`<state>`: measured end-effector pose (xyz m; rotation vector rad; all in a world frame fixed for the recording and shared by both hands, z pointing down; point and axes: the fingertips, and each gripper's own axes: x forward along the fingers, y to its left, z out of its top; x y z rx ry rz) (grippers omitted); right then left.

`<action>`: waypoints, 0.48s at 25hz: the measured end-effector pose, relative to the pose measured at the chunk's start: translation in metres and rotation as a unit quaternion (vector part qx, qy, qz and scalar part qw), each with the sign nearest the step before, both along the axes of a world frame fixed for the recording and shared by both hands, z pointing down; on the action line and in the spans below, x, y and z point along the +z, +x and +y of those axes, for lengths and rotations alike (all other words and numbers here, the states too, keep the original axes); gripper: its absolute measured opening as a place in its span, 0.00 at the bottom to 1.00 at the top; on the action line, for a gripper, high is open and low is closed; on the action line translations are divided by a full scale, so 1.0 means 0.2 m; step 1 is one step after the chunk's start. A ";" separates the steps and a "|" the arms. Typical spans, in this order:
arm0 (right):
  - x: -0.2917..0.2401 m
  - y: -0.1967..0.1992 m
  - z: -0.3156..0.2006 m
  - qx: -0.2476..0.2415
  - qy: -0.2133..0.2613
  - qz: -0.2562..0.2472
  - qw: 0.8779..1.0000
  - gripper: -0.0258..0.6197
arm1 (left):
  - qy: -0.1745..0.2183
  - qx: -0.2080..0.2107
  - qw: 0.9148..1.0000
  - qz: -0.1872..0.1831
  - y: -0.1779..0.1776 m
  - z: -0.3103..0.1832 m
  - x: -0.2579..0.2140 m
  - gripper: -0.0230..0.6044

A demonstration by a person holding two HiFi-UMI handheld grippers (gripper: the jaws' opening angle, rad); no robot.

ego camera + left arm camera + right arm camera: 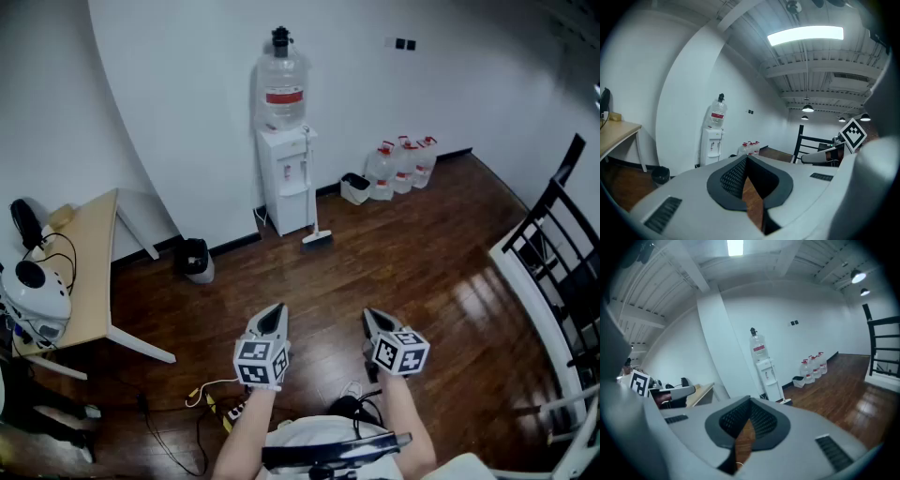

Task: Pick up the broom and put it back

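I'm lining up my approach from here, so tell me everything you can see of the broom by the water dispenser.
The broom stands nearly upright at the far wall, leaning on the right side of the white water dispenser. Its thin pale handle runs up that side. Its small head, pale on top and darker beneath, rests on the dark wooden floor. It is too small here to tell the material.

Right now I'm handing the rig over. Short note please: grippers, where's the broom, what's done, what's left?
Left gripper: shut, empty, held out in front of the person.
Right gripper: shut, empty, beside it.
Broom: upright on the wood floor, leaning against the white water dispenser at the far wall, well away from both grippers.
Done: can't tell whether the broom is already back or not yet picked up.
Left: if that isn't its place, walk over, grip the handle and return it.
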<state>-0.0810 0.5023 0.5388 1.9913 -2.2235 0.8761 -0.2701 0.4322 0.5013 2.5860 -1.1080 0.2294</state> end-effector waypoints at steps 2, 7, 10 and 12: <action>-0.02 0.03 -0.03 0.002 0.005 0.005 1.000 0.04 | 0.006 0.001 1.000 0.001 0.03 -0.03 -0.02 0.02; -0.06 0.06 -0.06 0.006 0.013 0.007 1.000 0.05 | 0.012 0.006 1.000 0.001 0.07 -0.06 -0.04 0.02; -0.05 0.06 -0.07 0.005 0.011 0.004 1.000 0.05 | 0.012 0.005 1.000 0.001 0.06 -0.07 -0.04 0.02; -0.05 0.06 -0.08 0.004 0.012 0.005 1.000 0.05 | 0.013 0.005 1.000 0.002 0.06 -0.08 -0.04 0.02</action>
